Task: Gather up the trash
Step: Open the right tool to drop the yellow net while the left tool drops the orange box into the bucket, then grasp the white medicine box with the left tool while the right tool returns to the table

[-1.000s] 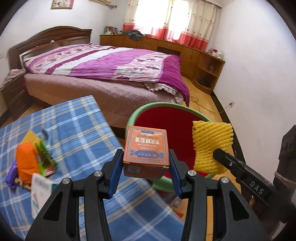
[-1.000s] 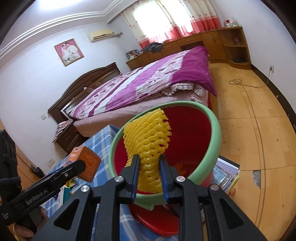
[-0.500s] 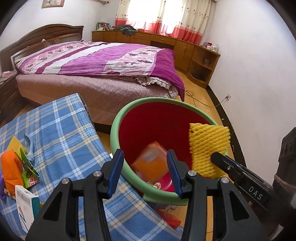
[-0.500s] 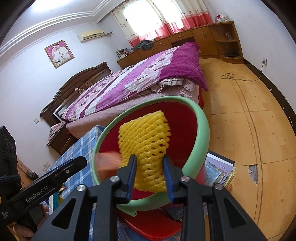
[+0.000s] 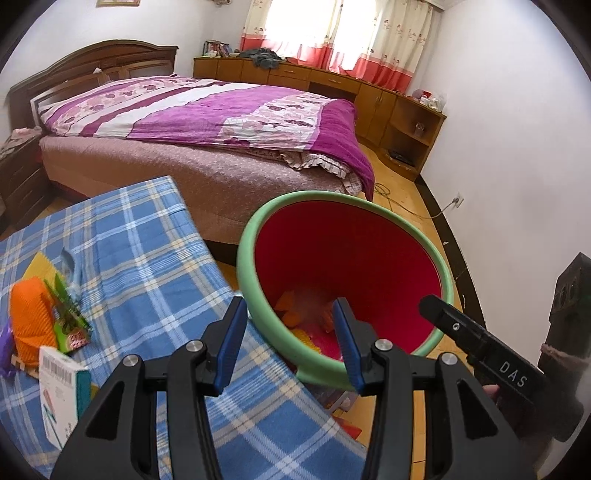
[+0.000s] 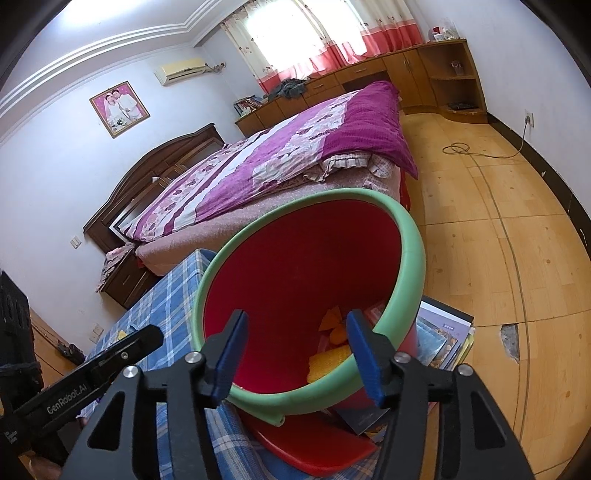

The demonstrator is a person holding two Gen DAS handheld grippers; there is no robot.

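Blue pads of the left hand-held gripper [image 5: 290, 341] are seen spread apart with nothing between them, held over the near rim of the red bin [image 5: 343, 206], whose edge is green. The right hand-held gripper [image 6: 295, 349] is likewise parted and empty; its jaws have just been opening, and no thing is left between them. Both are aimed down into the bin's mouth. At the bottom of the bin a yellow foam net [image 6: 328, 360] is seen lying flat, with orange pieces [image 5: 291, 308] just beside it, partly blurred. The bin is tilted toward the cameras and stands at the corner of the desk, which is covered by a blue checked cloth [image 5: 147, 258]. On the cloth, well apart from the bin, more trash is left: an orange net [image 5: 29, 314], a green wrapper [image 5: 68, 317] touching it, and a white box [image 5: 61, 391] nearer the camera, with something purple at the picture's edge that cannot be made out. Beneath the bin a red lid [image 6: 314, 439] and a stack of books [image 6: 443, 332] are seen on the wooden floor [image 6: 498, 229]. Beyond the desk a bed [image 5: 207, 122] with a purple flowered quilt is set, and behind it a low wooden cabinet [image 5: 332, 79] runs under the curtained window [image 5: 332, 33]. A framed photo [image 6: 119, 108] is hung on the wall.
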